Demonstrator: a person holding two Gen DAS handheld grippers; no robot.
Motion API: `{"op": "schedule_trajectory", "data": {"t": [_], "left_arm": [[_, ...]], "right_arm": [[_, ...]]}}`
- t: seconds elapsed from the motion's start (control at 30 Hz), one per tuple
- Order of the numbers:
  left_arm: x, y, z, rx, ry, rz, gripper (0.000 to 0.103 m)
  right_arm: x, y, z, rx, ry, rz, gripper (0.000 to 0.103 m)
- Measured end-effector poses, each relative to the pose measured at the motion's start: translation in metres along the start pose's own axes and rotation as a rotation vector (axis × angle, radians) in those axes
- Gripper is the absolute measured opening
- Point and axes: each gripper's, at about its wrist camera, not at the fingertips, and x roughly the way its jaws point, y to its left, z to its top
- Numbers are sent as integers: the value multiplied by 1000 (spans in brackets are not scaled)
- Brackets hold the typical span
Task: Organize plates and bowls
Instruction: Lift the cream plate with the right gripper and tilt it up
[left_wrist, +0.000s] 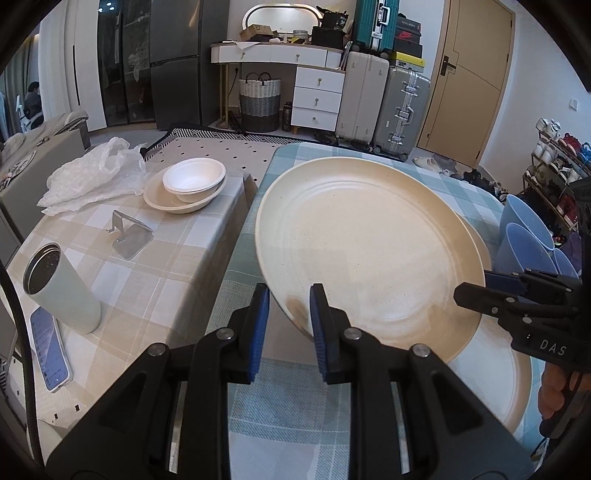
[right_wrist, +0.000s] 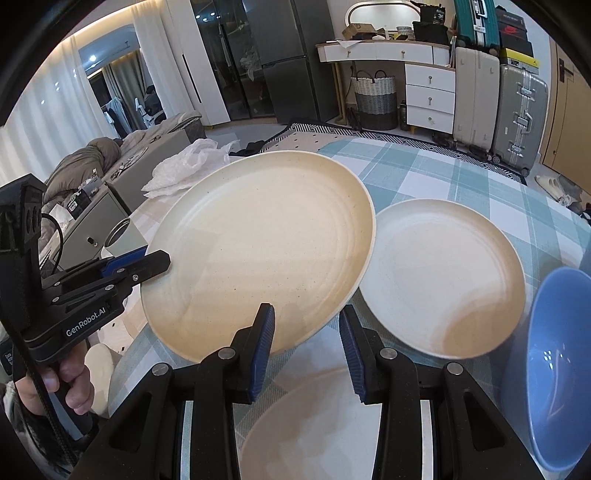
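Both tools held one cream plate (left_wrist: 362, 240) above the surface (left_wrist: 295, 406): left tool (left_wrist: 288, 314) clamped on its near rim, right tool (right_wrist: 306, 332) on its right rim.

The big cream plate (right_wrist: 258, 243) is up in the air and tilted, so it blocks the middle. A smaller plate (right_wrist: 443, 280) lies flat just right of it. Blue bowls (left_wrist: 532, 229) stand at the right edge. The far part of the green checked desk (right_wrist: 443, 173) is bare. On the left, a cup (left_wrist: 59, 288), a phone (left_wrist: 50, 350) and stacked white bowls (left_wrist: 190, 182) fill the beige desk (left_wrist: 155, 288).
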Motion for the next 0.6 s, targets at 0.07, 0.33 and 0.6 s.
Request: {"op": "schedule_trajectory", "data": {"t": [0.07, 0.33, 0.6], "left_arm": [[-6, -7, -2, 7, -3, -5, 19], [-34, -42, -15, 40, -19, -23, 20], [-56, -71, -27, 69, -26, -52, 21]], "right_arm": [[-6, -1, -5, 6, -5, -2, 37], [-36, -10, -26, 20, -34, -21, 37], [-61, -19, -44, 37, -55, -35, 37]]}}
